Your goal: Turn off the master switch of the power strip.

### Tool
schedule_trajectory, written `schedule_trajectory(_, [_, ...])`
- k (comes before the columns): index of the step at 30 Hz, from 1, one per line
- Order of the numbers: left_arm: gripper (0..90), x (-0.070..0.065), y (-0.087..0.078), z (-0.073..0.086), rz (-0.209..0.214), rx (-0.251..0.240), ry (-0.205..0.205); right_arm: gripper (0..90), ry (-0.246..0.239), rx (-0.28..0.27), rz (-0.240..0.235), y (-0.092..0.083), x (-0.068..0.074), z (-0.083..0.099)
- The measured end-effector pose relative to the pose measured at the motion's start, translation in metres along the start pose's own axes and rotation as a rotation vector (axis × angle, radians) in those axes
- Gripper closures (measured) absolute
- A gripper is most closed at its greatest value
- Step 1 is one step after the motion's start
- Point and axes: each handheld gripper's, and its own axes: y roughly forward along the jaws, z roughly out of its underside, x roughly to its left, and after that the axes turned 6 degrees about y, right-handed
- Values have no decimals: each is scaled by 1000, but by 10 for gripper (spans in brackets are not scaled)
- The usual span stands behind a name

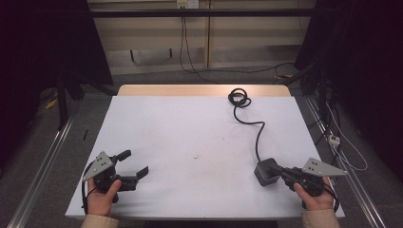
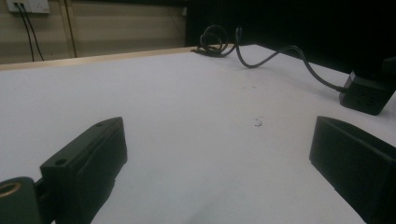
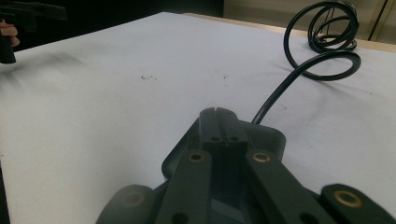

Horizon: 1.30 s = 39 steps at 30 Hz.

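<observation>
Right gripper [image 1: 281,173], fingers together, touches the stiff, weighty grey power adapter block [image 1: 266,172] at five o'clock; left gripper [image 1: 134,165] gapes.

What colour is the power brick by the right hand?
Dark grey power brick, clearest in the high view.

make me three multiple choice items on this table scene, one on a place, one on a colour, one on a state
1. Where does the power adapter sit?
A. near right part of the table
B. far left corner
C. on the floor

2. What colour is the cable that runs from the adapter?
A. white
B. black
C. red

3. How do the jaws of the left claw stand?
A. shut on the cable
B. shut on nothing
C. open, nothing between them

Key: 1 A, it lies at the right claw. 2 B, black against the white table. 3 C, the left gripper view shows bare table between them.
</observation>
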Motion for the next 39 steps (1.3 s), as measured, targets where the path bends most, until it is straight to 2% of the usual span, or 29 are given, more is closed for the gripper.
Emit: schedule_trajectory(39, [39, 0, -1, 0, 2, -3, 1, 900, -21, 10, 19, -3, -1, 4])
